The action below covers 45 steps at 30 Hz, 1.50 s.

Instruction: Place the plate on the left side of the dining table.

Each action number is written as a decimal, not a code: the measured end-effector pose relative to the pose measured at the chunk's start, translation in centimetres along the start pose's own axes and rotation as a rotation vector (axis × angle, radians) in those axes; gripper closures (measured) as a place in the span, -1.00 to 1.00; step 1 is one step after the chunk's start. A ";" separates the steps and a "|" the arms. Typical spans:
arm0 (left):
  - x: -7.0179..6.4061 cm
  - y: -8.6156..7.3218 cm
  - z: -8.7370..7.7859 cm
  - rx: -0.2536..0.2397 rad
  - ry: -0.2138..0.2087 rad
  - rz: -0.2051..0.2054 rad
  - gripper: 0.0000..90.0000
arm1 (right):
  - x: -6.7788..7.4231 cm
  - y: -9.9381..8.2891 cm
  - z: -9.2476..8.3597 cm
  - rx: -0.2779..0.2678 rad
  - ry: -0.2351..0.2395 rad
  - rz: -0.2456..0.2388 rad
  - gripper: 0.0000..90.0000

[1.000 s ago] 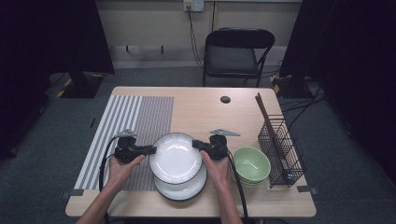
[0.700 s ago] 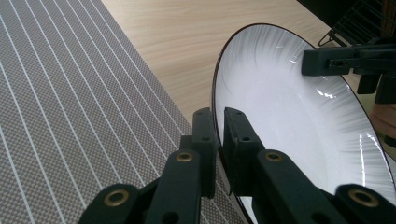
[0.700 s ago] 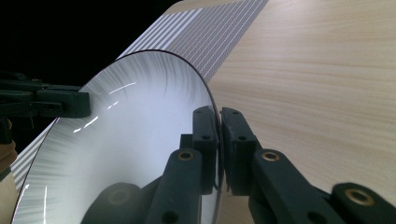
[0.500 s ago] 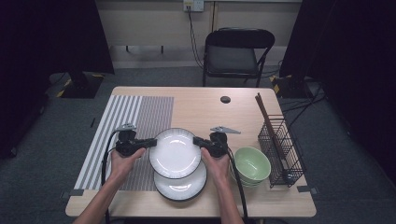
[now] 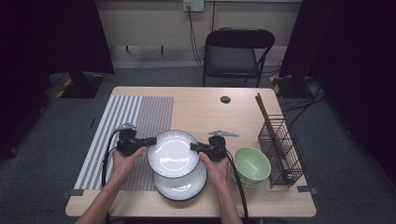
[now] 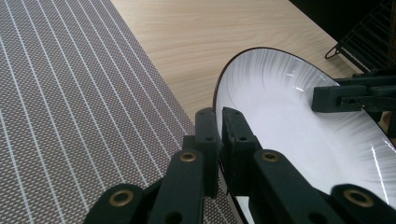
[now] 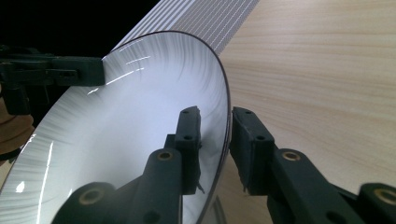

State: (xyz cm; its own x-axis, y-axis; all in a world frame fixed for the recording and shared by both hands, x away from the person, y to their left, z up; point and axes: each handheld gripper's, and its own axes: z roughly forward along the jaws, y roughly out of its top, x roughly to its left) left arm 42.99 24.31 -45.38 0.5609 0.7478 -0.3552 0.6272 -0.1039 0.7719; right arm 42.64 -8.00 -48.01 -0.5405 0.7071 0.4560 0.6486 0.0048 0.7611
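Two plates sit low in the middle of the high view on the table: the top plate is held up between both grippers, tilted, above the lower plate, which lies flat near the table's front edge. A striped mat covers the left part of the table, and the raised plate's left edge hangs over it.

As I read it, the step in hand is carrying the top plate off the other one. The left gripper is clamped on the plate's rim, its jaws nearly together with the rim between them. The right gripper straddles the opposite rim, but its jaws have just been opening and a gap shows between the outer pad and the rim, so its hold looks loosened. The next move calls for either a firm re-grip on the right or setting the plate down level; with one side slack it could tip.

At the right of the high view, the green bowls are nested and look empty. The wire rack beside them holds what look like chopsticks leaning out of it
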 end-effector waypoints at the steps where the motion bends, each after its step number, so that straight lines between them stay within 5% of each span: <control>1: 0.1 0.0 0.0 0.000 -0.004 -0.005 0.91 | 0.0 0.0 0.0 -0.001 0.008 0.009 0.67; 10: 0.0 0.0 -0.4 -0.005 -0.036 0.017 0.79 | -0.2 0.2 -0.2 -0.037 0.010 0.032 0.85; 21: -0.8 -0.3 -2.3 0.013 -0.015 0.052 0.16 | -0.1 0.2 -0.1 -0.053 0.000 0.030 0.88; 31: -0.9 -2.2 -2.7 0.043 -0.009 0.021 0.15 | -0.1 0.3 0.0 -0.051 0.002 0.016 0.88; 37: -1.1 -2.2 -1.9 0.042 -0.018 0.037 0.54 | 0.0 0.4 0.0 -0.048 -0.004 0.016 0.88; 45: -1.3 -1.3 -1.4 0.033 0.013 0.044 0.69 | 0.1 0.6 -0.4 -0.075 -0.015 0.002 0.89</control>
State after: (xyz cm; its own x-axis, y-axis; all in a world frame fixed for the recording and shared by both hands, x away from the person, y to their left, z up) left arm 40.73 24.39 -45.19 0.5813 0.7504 -0.3147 0.6200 -0.1579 0.7686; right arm 42.75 -8.20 -47.28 -0.5308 0.7174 0.4512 0.6072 -0.0494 0.7930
